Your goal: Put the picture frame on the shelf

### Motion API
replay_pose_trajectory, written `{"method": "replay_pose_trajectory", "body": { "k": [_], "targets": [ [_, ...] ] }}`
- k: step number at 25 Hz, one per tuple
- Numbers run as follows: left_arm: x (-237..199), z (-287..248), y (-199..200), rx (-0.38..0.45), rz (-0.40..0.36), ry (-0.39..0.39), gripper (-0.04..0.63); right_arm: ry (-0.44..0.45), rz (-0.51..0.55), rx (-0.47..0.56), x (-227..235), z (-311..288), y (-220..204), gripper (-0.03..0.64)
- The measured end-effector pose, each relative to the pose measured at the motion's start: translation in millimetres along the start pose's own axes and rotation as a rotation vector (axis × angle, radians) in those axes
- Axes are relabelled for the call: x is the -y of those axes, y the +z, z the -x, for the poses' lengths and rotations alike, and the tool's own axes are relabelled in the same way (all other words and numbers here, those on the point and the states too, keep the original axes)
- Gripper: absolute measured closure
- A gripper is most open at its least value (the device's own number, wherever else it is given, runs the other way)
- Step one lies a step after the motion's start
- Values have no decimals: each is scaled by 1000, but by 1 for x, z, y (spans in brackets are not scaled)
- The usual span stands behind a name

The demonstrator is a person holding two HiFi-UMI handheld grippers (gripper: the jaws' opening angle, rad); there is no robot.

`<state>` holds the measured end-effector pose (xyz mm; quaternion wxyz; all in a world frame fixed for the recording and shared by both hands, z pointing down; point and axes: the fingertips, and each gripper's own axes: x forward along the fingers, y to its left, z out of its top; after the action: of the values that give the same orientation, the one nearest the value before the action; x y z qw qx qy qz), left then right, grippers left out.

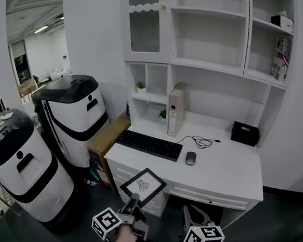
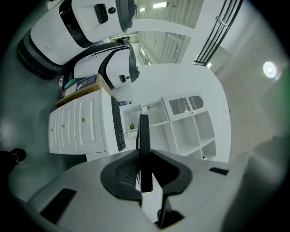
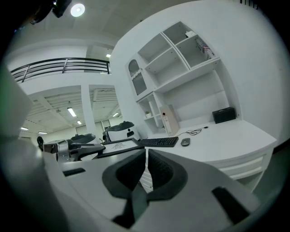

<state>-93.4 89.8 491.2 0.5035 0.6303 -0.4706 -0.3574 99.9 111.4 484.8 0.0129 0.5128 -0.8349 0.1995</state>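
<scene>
Left tongs (image 2: 144, 156) pinch the one picture frame (image 1: 143, 185) by its edge; right tongs (image 3: 146, 156) sit pressed together, empty.

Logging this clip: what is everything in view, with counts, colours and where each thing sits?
picture frame: 1, black border, white picture; held in front of the desk
desk: 1, white, with drawers; below the shelf unit
shelf unit: 1, white; against the wall above the desk
keyboard: 1, black; desk, left
mouse: 1, grey; right of the keyboard
cable: 1, black; behind the mouse
box: 1, black; desk, back right
binder: 1, beige; upright at the desk's back
plants: 2, green; small left cubbies
machines: 2, white and black; floor, left of the desk
left gripper: shut on the picture frame's edge
right gripper: jaws together, empty
</scene>
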Motion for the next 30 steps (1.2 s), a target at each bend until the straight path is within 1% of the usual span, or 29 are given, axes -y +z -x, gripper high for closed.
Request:
{"method": "replay_pose_trajectory", "body": {
  "k": [7,17,24,30],
  "targets": [
    [-11,-66,47,-6,12,-6,526,-7,4,-4,7,-78,23,615],
    [-21,-152,113,-30,24,-14,526,-49,-1,-11,18,-176,54,615],
    [-27,-195,144,-30,42,-27,526,-69,-5,-6,21,-225,69,615],
    [-28,-217,161,-28,42,-31,526,-73,-2,2,20,-247,79,615]
  ]
}}
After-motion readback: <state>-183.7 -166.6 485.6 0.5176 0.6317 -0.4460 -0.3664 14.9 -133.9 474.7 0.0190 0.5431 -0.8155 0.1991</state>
